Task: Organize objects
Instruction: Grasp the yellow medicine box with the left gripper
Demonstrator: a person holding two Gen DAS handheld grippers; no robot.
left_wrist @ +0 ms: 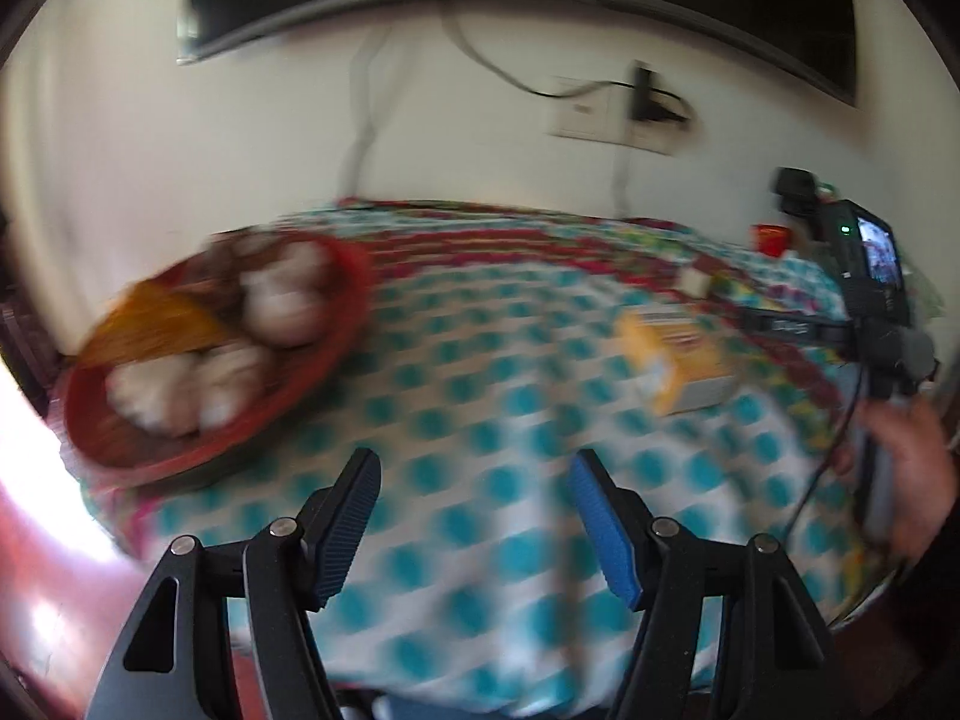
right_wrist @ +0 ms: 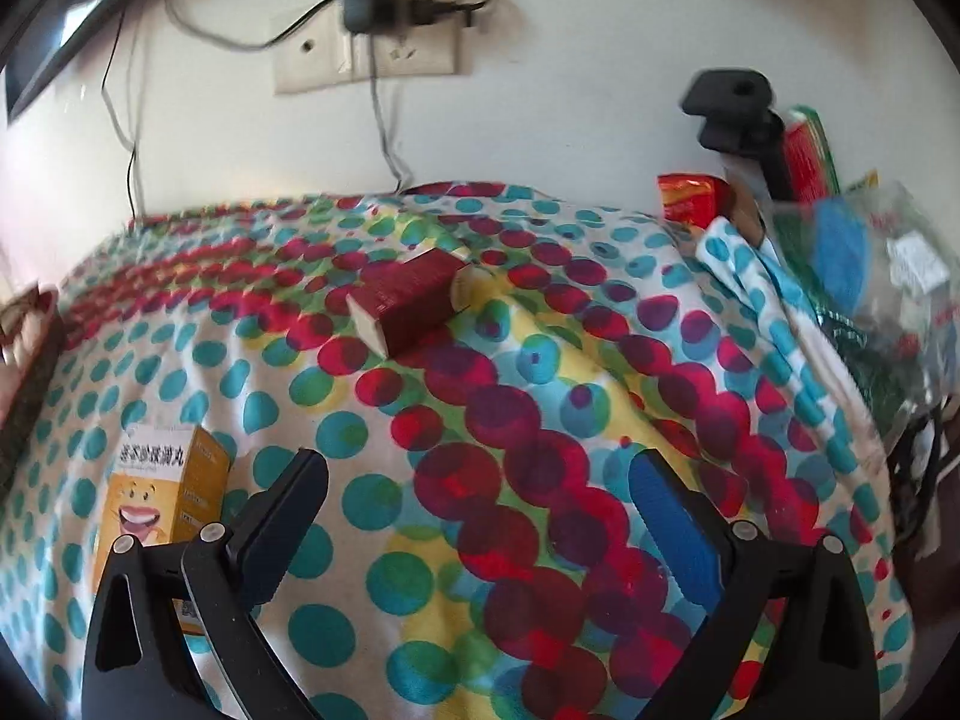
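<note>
Spotted cloth [right_wrist: 540, 396] in teal, red and yellow dots covers the bench in front of us, with a pale wall and a socket plate [right_wrist: 366, 60] behind it. Far left in the left wrist view we see a red basket [left_wrist: 336, 324] holding garlic bulbs [left_wrist: 282, 300] and something orange, all blurred. Our left gripper [left_wrist: 474, 516] hangs over bare cloth, its fingers apart and nothing between them. Further right lies an orange box [left_wrist: 678, 360] flat on the cloth, and at the edge a hand [left_wrist: 912, 480] grips the other tool. In the right wrist view that same box, printed with a laughing cartoon face, sits just beside the left finger of our right gripper [right_wrist: 480, 516], whose fingers stand wide and empty. A dark red box [right_wrist: 414, 300] lies well beyond, mid-cloth. Packets and plastic bags [right_wrist: 888, 276] crowd the right edge.
</note>
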